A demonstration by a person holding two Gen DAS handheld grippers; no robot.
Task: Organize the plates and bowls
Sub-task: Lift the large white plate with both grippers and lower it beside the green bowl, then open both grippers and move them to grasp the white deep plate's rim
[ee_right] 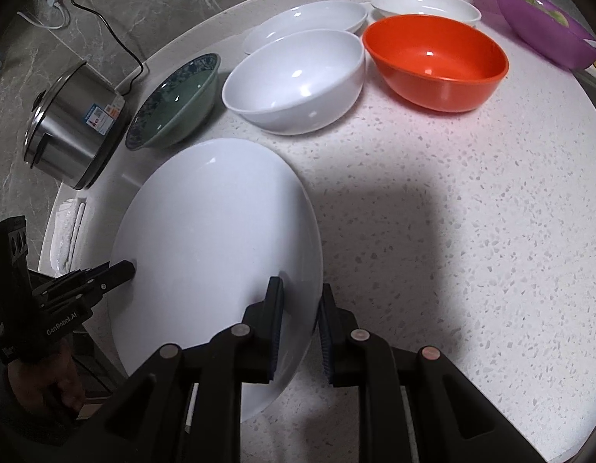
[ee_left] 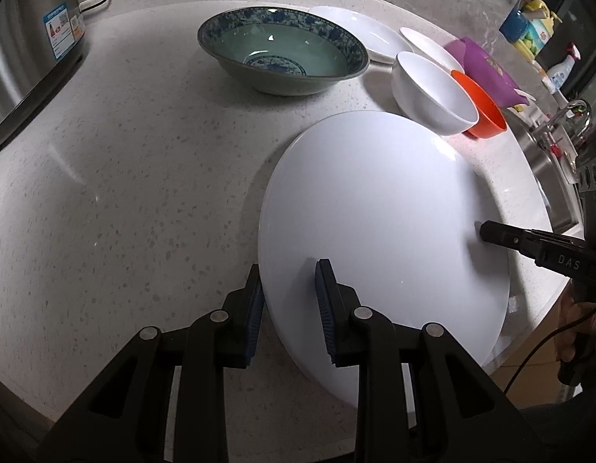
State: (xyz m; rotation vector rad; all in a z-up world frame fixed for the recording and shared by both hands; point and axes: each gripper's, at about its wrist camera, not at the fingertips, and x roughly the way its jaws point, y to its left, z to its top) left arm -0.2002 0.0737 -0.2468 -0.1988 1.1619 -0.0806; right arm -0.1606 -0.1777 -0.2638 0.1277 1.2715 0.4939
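Observation:
A large white plate is held between both grippers above the speckled counter. My left gripper straddles its left rim, jaws either side. My right gripper straddles its right rim; the plate shows in the right wrist view. The right gripper's fingers show at the plate's far edge. Behind stand a green-and-blue patterned bowl, a white bowl, an orange bowl and two shallow white dishes.
A steel rice cooker stands at the back left with its cord. A purple dish lies at the back right near the sink. Bottles stand beyond it.

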